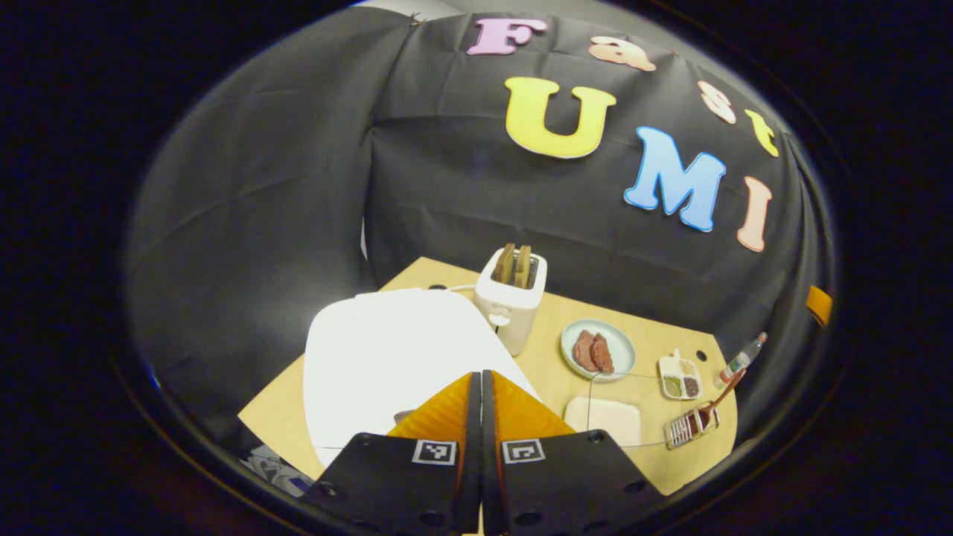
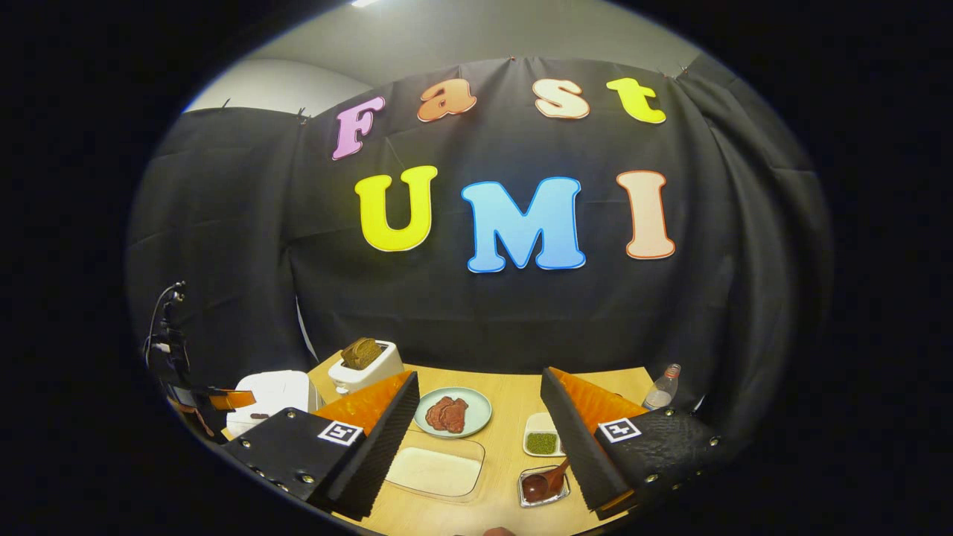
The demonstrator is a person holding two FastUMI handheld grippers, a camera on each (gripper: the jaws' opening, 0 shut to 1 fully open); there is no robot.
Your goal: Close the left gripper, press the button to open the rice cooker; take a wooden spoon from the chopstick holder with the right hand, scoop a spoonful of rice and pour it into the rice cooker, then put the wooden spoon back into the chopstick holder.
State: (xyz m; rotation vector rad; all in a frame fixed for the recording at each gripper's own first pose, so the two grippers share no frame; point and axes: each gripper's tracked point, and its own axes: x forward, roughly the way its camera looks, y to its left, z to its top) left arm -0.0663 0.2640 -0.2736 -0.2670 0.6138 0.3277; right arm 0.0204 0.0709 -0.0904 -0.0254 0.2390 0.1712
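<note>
- Rice cooker point(image 1: 387, 365) sits at the desk's point(image 1: 536, 365) left edge, white, lid down, directly under the left gripper point(image 1: 481, 383), whose orange fingers meet tip to tip with no gap between them, holding nothing.
- Its button is hard to make out: the lid is blown out to plain white in the left gripper view, and only a small dark patch shows beside the finger tips (possibly the latch, I cannot tell). A press aimed by guess could land on bare lid and the cooker would not open.
- A push that comes in at a slant rather than straight down could, in my judgement, slide the cooker toward the desk's left edge or nudge the toaster point(image 1: 511, 298) standing just beside it at the back.
- Right gripper point(image 2: 480, 417) hovers over the desk's near edge, fingers spread wide and empty, the clear rice tray point(image 2: 435, 470) between them.
- Wooden spoon point(image 2: 547, 480) rests in the chopstick holder point(image 2: 542, 487) near the front right corner, its bowl down and its handle leaning up toward the right finger. A grasp taken too low could catch the holder's rim and drag or tip it (it looks light).
- A small sectioned dish point(image 2: 542, 441) and a bottle point(image 2: 661, 388) stand near the holder; a wide swing of the open fingers could knock either.
- Scooping from the shallow tray risks spilling grains on the way across the plate of meat point(image 2: 451, 412) to the cooker.
</note>
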